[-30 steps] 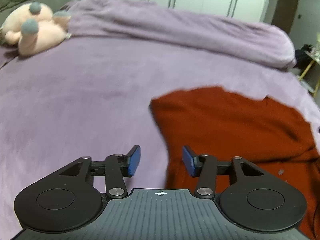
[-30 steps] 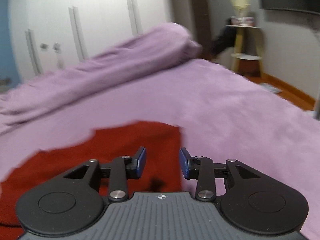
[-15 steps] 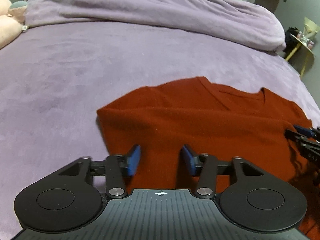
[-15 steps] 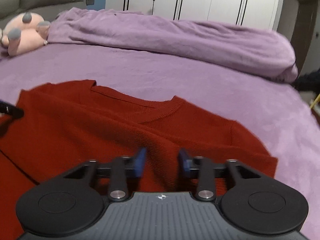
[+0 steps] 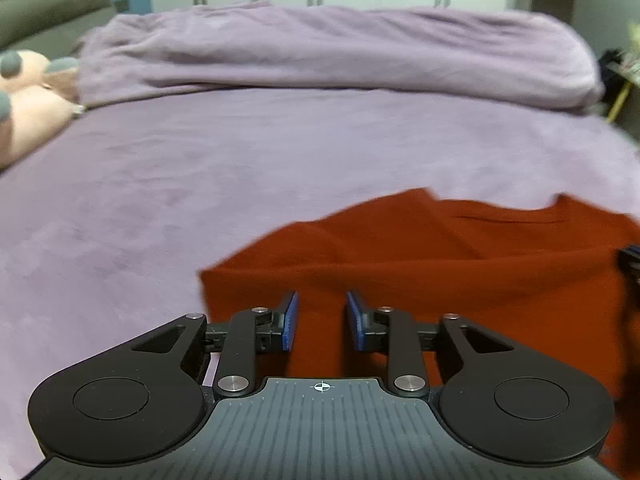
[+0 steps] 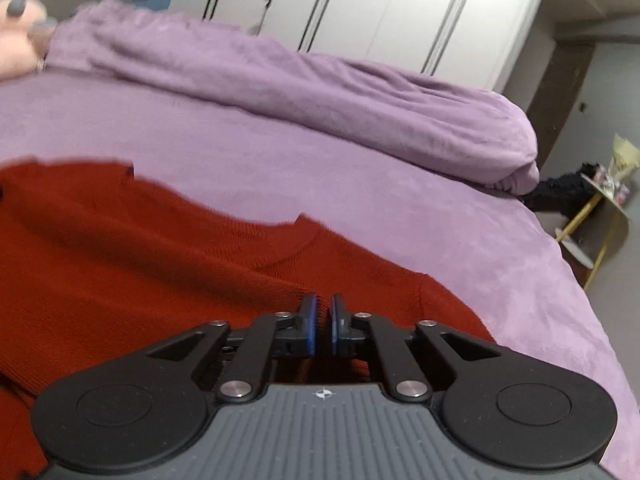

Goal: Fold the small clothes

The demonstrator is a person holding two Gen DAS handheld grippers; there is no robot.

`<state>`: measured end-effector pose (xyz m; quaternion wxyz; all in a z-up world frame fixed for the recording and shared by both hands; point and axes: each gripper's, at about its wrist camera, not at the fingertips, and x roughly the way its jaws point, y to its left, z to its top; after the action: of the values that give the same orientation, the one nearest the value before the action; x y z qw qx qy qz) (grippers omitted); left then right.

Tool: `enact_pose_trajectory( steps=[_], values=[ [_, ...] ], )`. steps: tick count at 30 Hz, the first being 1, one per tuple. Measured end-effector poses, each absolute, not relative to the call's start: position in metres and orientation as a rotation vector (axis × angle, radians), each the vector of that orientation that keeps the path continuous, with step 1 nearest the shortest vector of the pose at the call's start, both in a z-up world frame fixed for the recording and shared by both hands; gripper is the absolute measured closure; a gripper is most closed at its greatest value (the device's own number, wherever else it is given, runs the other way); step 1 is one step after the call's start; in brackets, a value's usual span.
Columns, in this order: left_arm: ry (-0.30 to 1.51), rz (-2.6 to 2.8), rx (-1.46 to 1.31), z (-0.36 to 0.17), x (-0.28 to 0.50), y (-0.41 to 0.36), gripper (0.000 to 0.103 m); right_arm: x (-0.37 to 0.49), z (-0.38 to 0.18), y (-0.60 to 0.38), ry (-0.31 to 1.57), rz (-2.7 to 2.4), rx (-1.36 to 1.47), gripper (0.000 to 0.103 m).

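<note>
Between the pads of the right claw [image 6: 322, 326], which stood apart half a second ago, a fold of the red sweater [image 6: 140, 264] is now pinched near its shoulder. Ahead of both claws the sweater is spread on the purple bed [image 5: 240, 168]. The left claw [image 5: 321, 320] is held apart over its corner, nothing gripped.
</note>
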<state>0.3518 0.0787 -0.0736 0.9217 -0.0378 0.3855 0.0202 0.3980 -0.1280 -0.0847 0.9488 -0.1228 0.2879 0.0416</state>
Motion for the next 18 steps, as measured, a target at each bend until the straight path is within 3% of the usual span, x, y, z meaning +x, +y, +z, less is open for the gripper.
enact_pose_trajectory(
  steps=[5,13,18],
  values=[
    [0.815,-0.112,-0.152,-0.077,0.344,0.048,0.063,0.387,-0.081,-0.117,0.653,0.328,0.072,0.091],
    [0.768,-0.047,-0.023,-0.096,0.379,0.024,0.058,0.417,-0.110,-0.118,0.617,0.105,-0.133,0.093],
    [0.709,-0.039,0.038,-0.105,0.377,0.020,0.048,0.421,-0.114,-0.137,0.600,0.100,-0.129,0.099]
  ],
)
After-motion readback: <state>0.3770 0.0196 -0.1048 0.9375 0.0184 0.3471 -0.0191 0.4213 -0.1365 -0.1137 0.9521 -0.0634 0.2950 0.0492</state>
